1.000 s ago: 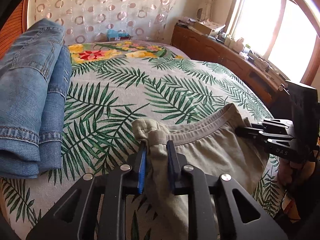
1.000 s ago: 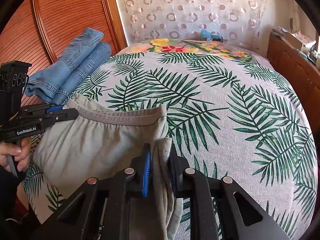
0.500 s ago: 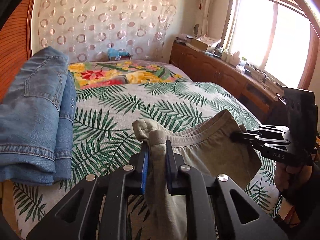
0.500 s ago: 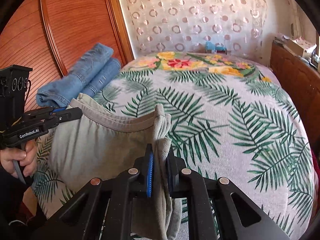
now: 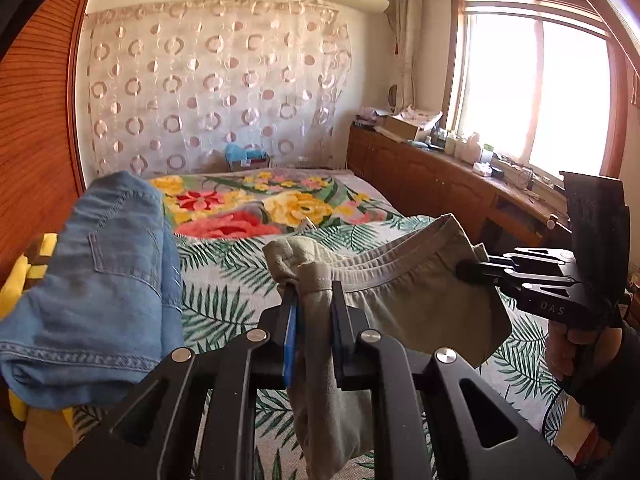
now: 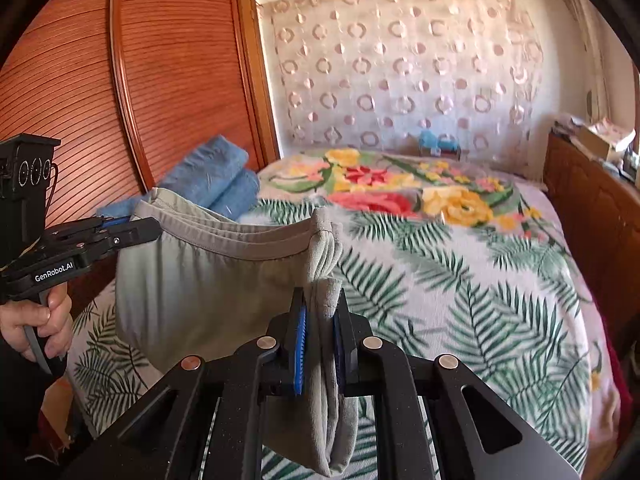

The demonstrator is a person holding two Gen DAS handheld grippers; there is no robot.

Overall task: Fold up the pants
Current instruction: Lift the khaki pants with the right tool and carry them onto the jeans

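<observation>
- Left wrist view: left gripper (image 5: 314, 316) pinches one waistband corner of the grey pants (image 5: 408, 300); right gripper (image 5: 476, 268) clamps the far-right corner.
- Pants hang between both, above the near edge of the bed (image 5: 224, 308), waistband sagging in the middle.
- Judgement: keep both corners level and pulled apart so the cloth hangs flat before laying it down.
- Folded jeans (image 5: 100, 280) lie left; steer clear.
- Containers: cardboard box (image 5: 404, 125) on the far cabinet, contents unclear.
</observation>
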